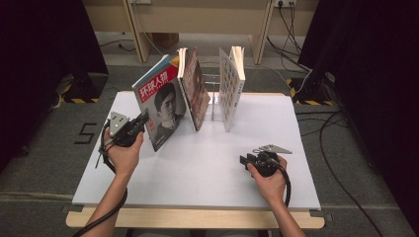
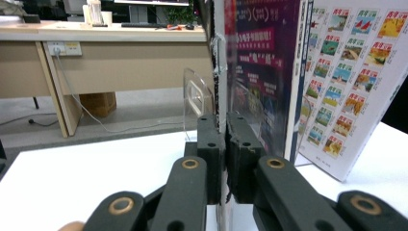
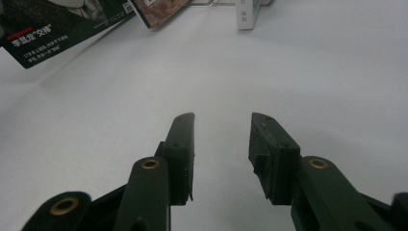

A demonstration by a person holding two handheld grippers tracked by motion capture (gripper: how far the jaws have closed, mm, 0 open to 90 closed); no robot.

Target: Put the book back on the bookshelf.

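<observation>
A magazine point(image 1: 163, 106) with a portrait and a red title banner leans tilted at the left end of a row of books on the white table point(image 1: 197, 173). My left gripper point(image 1: 144, 120) is shut on its lower left edge. In the left gripper view the jaws point(image 2: 225, 130) clamp the magazine's thin edge point(image 2: 219, 72), seen end-on. My right gripper point(image 1: 244, 160) rests low on the table at the right front, open, with nothing between its jaws point(image 3: 222, 125).
A brown-covered book point(image 1: 195, 91) leans beside the magazine, and a white book with a grid of small pictures point(image 1: 231, 86) stands further right. Clear acrylic dividers point(image 1: 213, 96) stand between them. Desks and cables lie beyond the table.
</observation>
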